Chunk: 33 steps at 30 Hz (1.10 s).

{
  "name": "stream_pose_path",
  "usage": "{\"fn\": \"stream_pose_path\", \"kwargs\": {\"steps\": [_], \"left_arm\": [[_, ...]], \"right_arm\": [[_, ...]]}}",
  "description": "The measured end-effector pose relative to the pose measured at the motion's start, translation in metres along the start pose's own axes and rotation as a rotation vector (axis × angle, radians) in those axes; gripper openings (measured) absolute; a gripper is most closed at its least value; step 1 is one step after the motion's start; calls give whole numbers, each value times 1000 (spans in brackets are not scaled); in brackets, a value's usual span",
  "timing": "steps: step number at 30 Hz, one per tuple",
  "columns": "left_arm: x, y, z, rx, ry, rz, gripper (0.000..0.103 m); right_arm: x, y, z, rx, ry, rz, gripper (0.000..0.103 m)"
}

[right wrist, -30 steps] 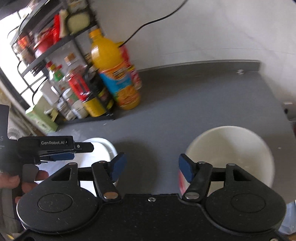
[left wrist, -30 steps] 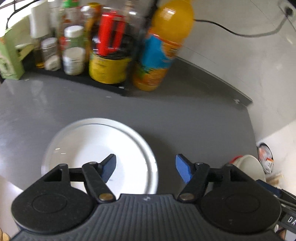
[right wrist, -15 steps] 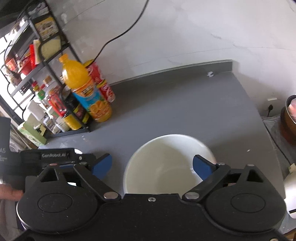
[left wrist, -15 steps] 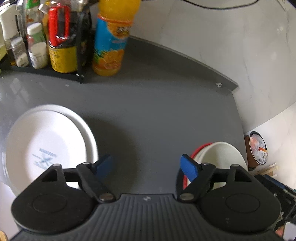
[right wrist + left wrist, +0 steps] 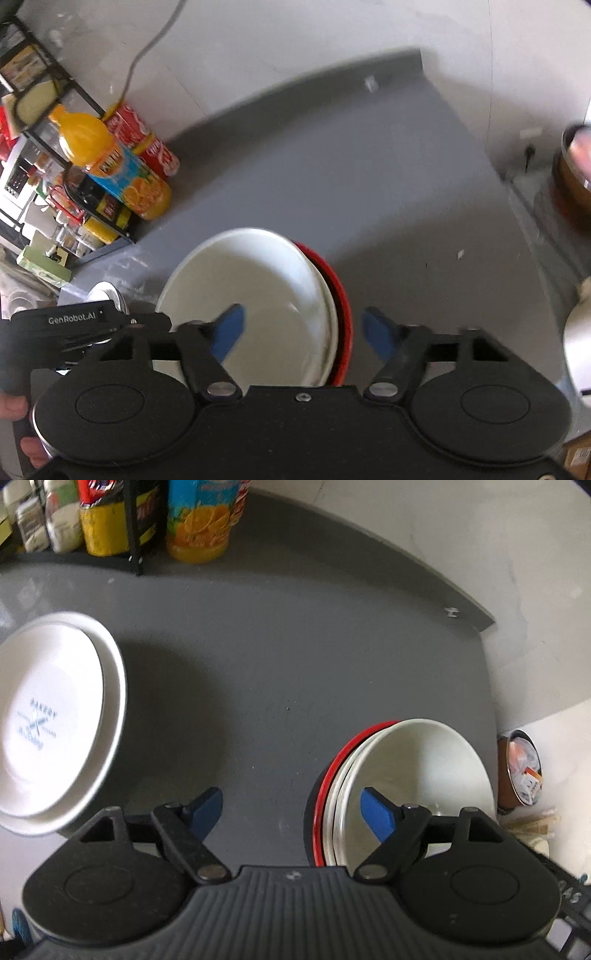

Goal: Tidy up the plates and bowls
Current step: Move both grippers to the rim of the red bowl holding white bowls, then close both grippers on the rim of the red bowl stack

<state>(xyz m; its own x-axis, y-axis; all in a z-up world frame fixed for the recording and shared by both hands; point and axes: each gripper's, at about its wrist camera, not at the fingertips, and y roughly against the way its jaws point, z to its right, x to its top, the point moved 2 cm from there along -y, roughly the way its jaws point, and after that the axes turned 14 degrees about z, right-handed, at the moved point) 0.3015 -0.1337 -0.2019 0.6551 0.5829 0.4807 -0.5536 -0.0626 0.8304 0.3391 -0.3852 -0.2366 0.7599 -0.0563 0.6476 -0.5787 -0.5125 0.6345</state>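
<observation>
Two white plates [image 5: 55,720] lie stacked at the left of the grey counter; the top one has blue print. At the right, white bowls [image 5: 424,768] are nested in a red bowl [image 5: 332,768]. My left gripper [image 5: 291,805] is open and empty over bare counter between the two stacks. In the right wrist view, my right gripper [image 5: 303,326] is open over the right rim of the white bowls [image 5: 251,295]. One finger is above the inside of the top bowl, the other beyond the red bowl [image 5: 341,295]. Whether it touches the rim is unclear.
An orange juice bottle [image 5: 199,520] and a black rack of jars [image 5: 92,524] stand at the back left, with red cola cans [image 5: 147,144] behind. The counter [image 5: 295,646] ends at the right edge, with a brown pot [image 5: 572,177] past it. A hand [image 5: 14,410] holds the left gripper.
My left gripper has swung right, from over the plates to the gap beside the bowls. My right gripper has shifted across the bowl stack to its right rim, and its jaws have narrowed.
</observation>
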Motion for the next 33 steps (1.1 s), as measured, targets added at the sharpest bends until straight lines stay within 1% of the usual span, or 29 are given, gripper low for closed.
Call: {"fn": "stream_pose_path", "kwargs": {"steps": [1, 4, 7, 10, 11, 12, 13, 15, 16, 18, 19, 20, 21, 25, 28, 33], "left_arm": [[0, -2, 1, 8, 7, -3, 80], [-6, -8, 3, 20, 23, -21, 77], [-11, -12, 4, 33, 42, -28, 70], [-17, -16, 6, 39, 58, -40, 59], [-19, -19, 5, 35, 75, -52, 53], [-21, -21, 5, 36, 84, -62, 49], [-23, -24, 4, 41, 88, -75, 47], [-27, -27, 5, 51, 85, -86, 41], [-28, -29, 6, 45, 88, -86, 39], [-30, -31, 6, 24, 104, -87, 30], [-30, -32, 6, 14, 115, -90, 29], [-30, -32, 6, 7, 124, -92, 24], [-30, -32, 7, 2, 129, -95, 23], [-29, -31, 13, 6, 97, -92, 22], [-28, -29, 12, -1, 92, -87, 23], [-20, -23, 8, -14, 65, -63, 23]], "right_arm": [[-2, -3, 3, 3, -5, -12, 59], [-8, -8, 10, 23, -34, -50, 57], [-13, -13, 12, 34, -37, -73, 54], [-17, -18, 13, 48, -54, -100, 50], [-17, -20, 13, 44, -48, -104, 49], [-18, -22, 13, 36, -38, -102, 44], [-18, -22, 13, 27, -27, -97, 40], [-19, -23, 15, 23, -24, -93, 37], [-20, -23, 17, 25, -28, -92, 37], [-20, -25, 19, 32, -28, -94, 37], [-20, -25, 19, 32, -23, -95, 37], [-19, -25, 19, 28, -14, -95, 36], [-19, -25, 18, 23, -5, -94, 35], [-18, -25, 15, 17, 25, -83, 32], [-18, -23, 11, 18, 35, -77, 31], [-15, -21, -7, 17, 74, -54, 31]]}}
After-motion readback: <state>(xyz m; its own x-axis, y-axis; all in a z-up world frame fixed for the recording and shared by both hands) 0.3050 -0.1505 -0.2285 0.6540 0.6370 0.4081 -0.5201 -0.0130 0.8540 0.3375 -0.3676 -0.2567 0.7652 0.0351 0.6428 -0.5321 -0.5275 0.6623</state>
